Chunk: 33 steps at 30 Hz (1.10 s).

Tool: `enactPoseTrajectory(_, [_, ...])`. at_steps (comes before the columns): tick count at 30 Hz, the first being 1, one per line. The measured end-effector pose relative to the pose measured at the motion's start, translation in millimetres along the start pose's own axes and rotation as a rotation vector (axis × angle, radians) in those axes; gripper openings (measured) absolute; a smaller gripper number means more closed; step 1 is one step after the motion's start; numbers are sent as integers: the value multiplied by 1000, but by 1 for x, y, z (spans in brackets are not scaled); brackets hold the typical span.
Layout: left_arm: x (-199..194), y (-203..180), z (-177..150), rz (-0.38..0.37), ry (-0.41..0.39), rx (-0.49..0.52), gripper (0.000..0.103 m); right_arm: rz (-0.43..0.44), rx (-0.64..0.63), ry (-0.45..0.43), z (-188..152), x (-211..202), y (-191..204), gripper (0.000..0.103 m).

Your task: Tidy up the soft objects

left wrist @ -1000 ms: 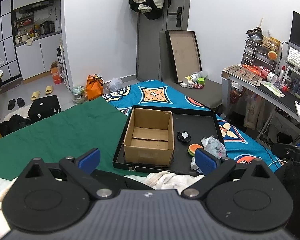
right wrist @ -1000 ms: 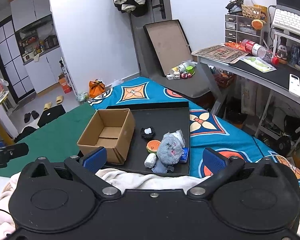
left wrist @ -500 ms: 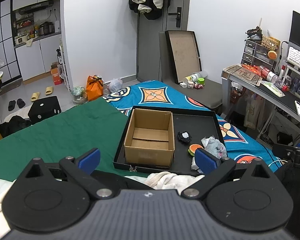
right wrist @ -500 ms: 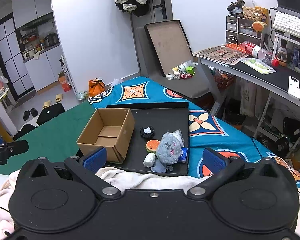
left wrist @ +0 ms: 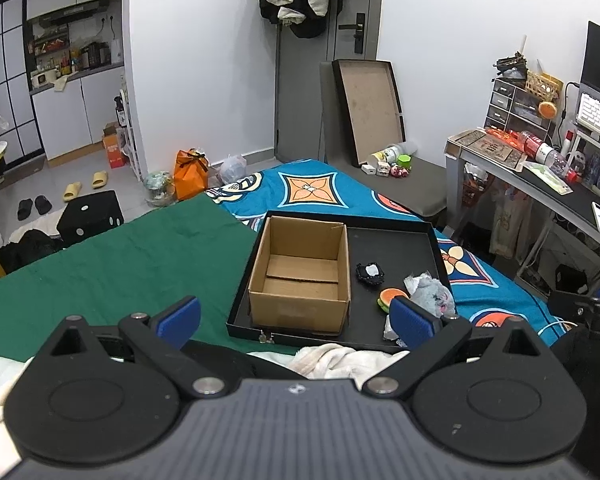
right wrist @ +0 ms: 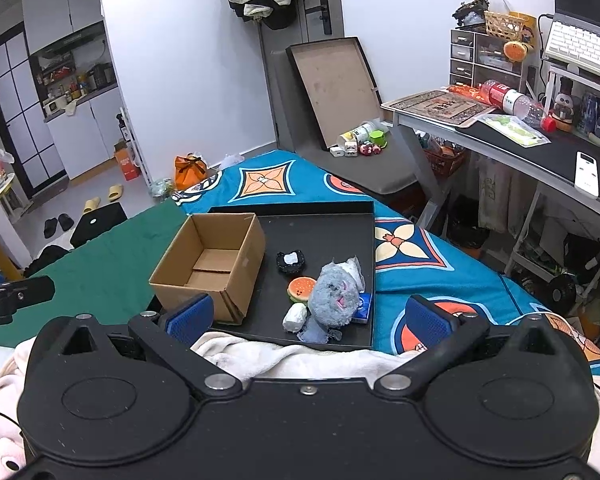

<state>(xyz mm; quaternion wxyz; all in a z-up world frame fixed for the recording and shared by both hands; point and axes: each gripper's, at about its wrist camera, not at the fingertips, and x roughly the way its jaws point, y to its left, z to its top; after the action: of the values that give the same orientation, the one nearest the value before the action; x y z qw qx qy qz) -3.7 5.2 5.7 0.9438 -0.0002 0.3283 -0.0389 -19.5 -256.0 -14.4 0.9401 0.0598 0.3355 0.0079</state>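
Two claws spread and empty, nothing sorted yet.

We see almost no change over the last second: the left claw [left wrist: 296, 316] and right claw [right wrist: 308, 316] still hover short of the black tray [right wrist: 356, 216] on the bed, views only slightly nudged. The cardboard box [right wrist: 210, 268] remains empty. Beside it lie the grey plush [right wrist: 336, 296], the watermelon-slice toy [right wrist: 300, 288], a small black pouch [right wrist: 290, 262] and a white lump [right wrist: 295, 317]. We judge the approach barely begun; the plush looks the nearest first pick.
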Motion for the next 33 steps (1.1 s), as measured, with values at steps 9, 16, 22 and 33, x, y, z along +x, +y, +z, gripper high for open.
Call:
enactPoseTrajectory(9, [6, -3, 1, -7, 8, 20, 100, 2, 5, 14, 0, 6, 0, 103])
enactPoseTrajectory(16, [15, -4, 5, 4, 17, 25, 100, -13, 21, 34, 4, 19, 0, 103])
enactPoseTrajectory(22, [30, 0, 14, -10, 25, 3, 100, -3, 43, 36, 9, 32, -5, 103])
enactPoseTrajectory(33, [69, 2, 21, 1, 80, -3, 100, 25, 64, 56, 11, 67, -18, 103])
